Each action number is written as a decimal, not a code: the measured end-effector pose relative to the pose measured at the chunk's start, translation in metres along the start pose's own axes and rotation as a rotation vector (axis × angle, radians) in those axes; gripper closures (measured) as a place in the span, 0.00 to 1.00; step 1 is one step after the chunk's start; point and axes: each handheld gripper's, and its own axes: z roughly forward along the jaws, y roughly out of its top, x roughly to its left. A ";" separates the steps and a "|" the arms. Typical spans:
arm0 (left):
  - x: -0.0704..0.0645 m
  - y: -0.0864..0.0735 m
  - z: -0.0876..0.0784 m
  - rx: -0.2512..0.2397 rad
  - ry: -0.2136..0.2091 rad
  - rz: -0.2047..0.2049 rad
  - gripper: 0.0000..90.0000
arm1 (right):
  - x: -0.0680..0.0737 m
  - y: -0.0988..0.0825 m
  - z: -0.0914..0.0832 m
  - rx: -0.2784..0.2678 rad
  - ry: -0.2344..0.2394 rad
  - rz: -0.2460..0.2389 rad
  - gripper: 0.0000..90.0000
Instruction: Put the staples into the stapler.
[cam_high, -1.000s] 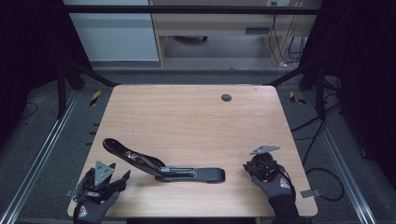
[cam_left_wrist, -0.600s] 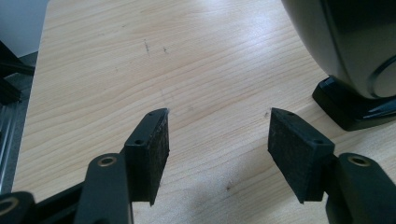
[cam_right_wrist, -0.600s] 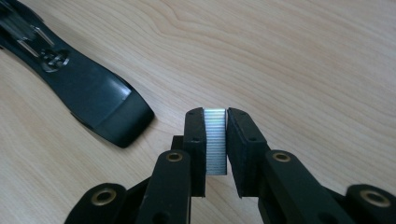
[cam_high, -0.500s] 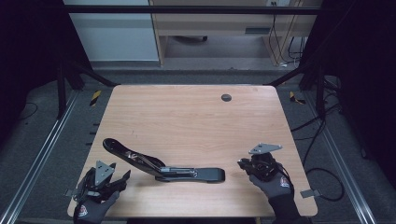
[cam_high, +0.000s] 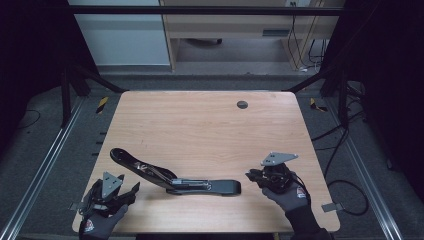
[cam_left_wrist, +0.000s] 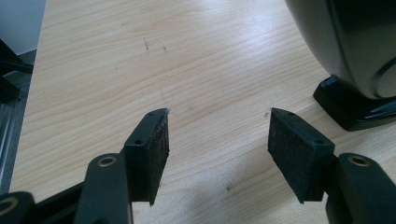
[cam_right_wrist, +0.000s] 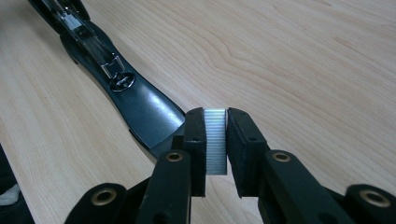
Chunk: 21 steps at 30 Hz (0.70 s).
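A black stapler (cam_high: 175, 177) lies swung open near the table's front edge, its top arm raised toward the left and its base (cam_right_wrist: 140, 107) flat on the wood. My right gripper (cam_high: 252, 176) hovers just right of the base's end, shut on a silver strip of staples (cam_right_wrist: 215, 140) held between its pads. My left gripper (cam_high: 131, 189) rests at the front left, open with nothing between its fingers (cam_left_wrist: 152, 144). The stapler's raised black end (cam_left_wrist: 355, 46) looms at the upper right of the left gripper view.
The light wooden table (cam_high: 200, 130) has a small dark round grommet (cam_high: 242, 104) near its far edge. Black frame bars, cables and a grey floor surround the table, with pale cabinets behind it.
My right gripper has moved slightly left toward the stapler's base with the staple strip in it. The left gripper and the stapler stay put.
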 end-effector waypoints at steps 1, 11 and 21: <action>0.000 0.000 0.000 0.002 0.002 0.004 0.43 | 0.001 0.001 0.000 0.002 0.002 -0.003 0.87; 0.001 0.000 0.002 0.007 0.001 -0.003 0.43 | 0.009 0.015 0.009 -0.005 0.054 -0.039 0.87; 0.002 -0.001 0.002 0.011 -0.003 -0.017 0.42 | 0.018 0.034 0.017 -0.025 0.098 -0.075 0.87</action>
